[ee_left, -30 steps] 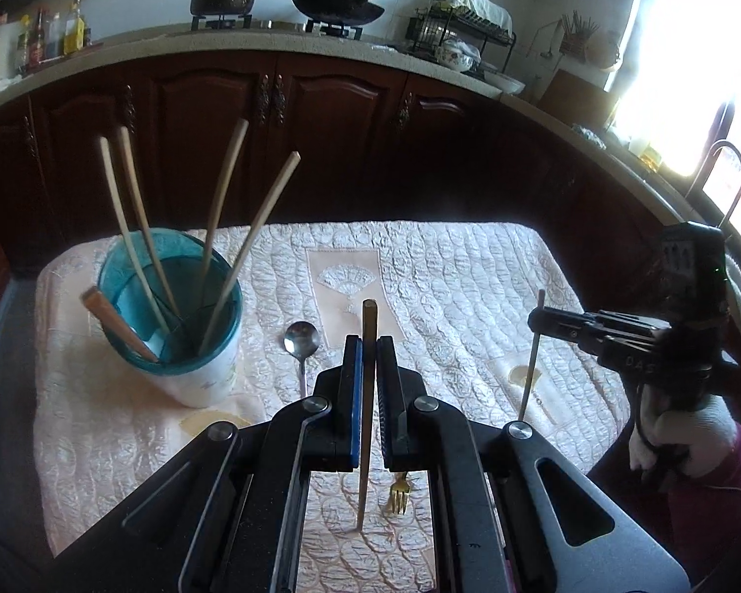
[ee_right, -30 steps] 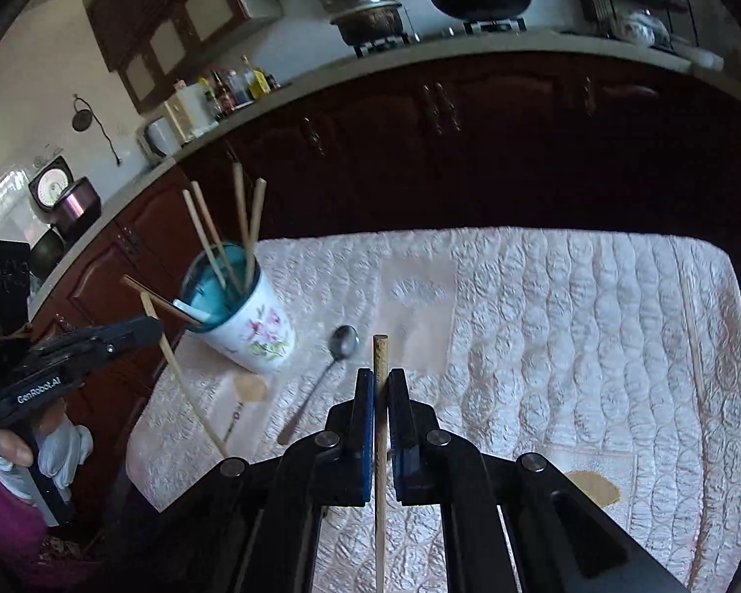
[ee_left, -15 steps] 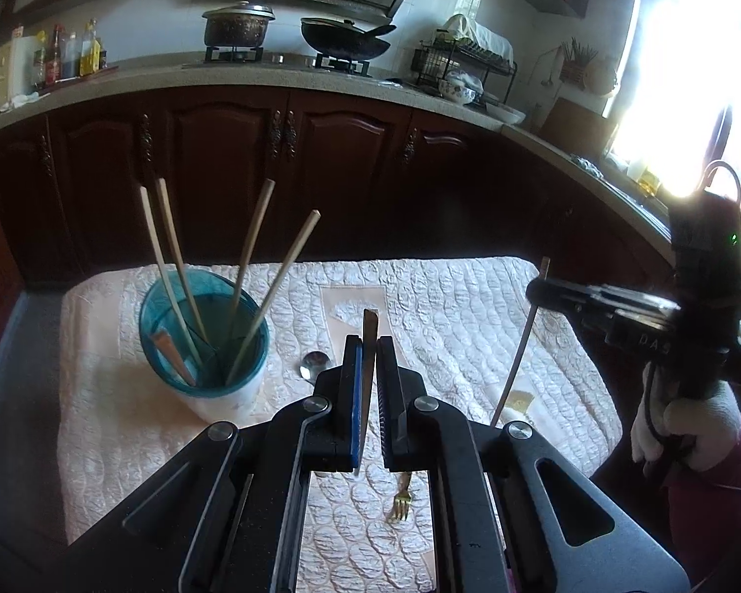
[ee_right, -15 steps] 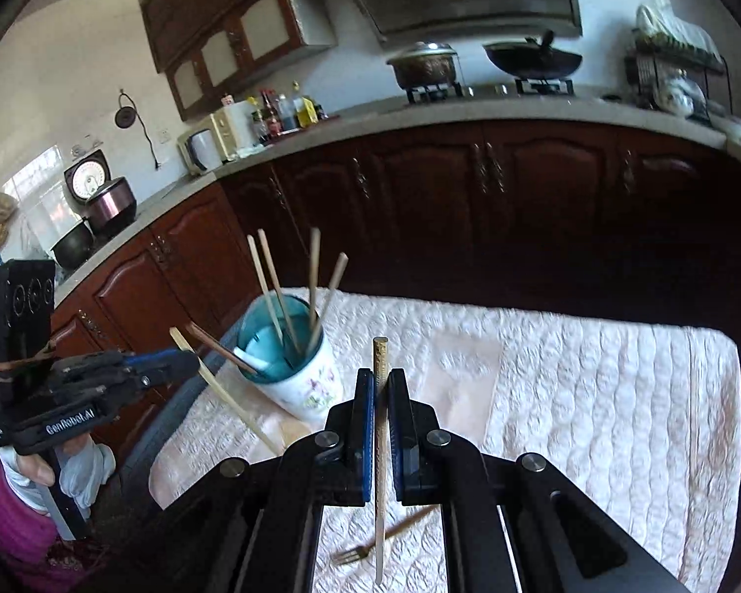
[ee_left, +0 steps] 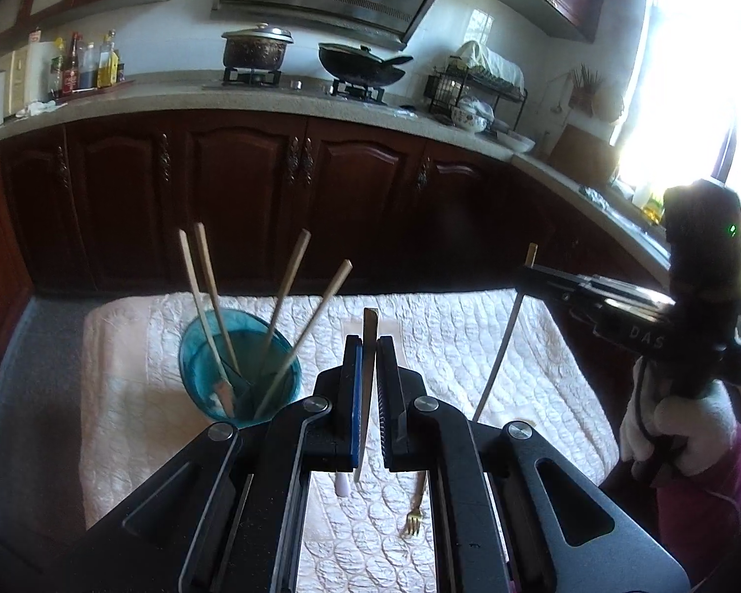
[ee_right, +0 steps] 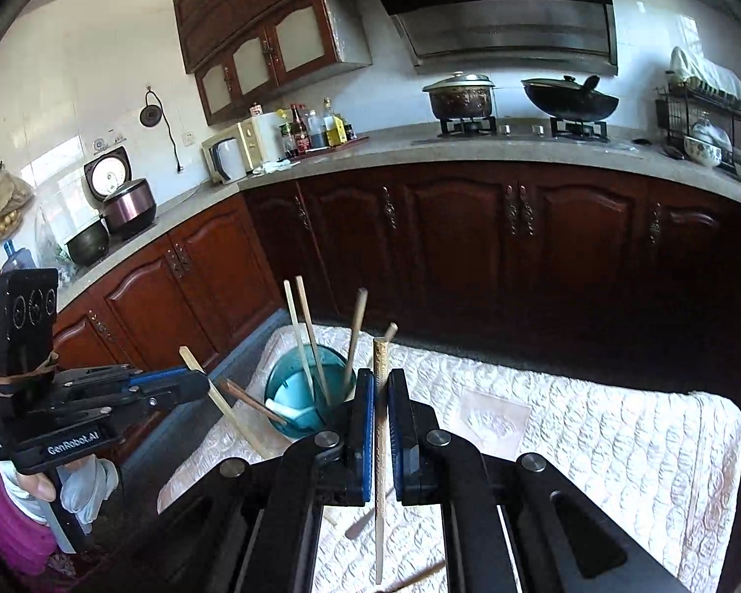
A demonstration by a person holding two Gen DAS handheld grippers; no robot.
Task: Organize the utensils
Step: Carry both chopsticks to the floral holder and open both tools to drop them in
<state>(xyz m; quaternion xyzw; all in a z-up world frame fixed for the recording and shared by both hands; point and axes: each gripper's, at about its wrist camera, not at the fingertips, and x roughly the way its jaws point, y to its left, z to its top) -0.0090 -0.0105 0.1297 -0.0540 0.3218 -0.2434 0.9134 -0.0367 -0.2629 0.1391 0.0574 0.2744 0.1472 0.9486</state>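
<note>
Four chopsticks [ee_left: 291, 291] stand in one blue cup [ee_left: 197, 385] — two more are held, one per claw. One gold fork [ee_left: 413, 524] lies on the quilted cloth [ee_left: 449, 326].

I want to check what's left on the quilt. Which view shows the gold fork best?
The left wrist view: the gold fork lies on the quilt with its tines showing between the gripper's arms. The right wrist view shows only a handle-like sliver at its bottom edge.

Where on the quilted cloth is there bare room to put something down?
The quilted cloth is bare across its right half, toward the dark cabinets. It is crowded at the left by the teal cup of chopsticks, and near the fork.
</note>
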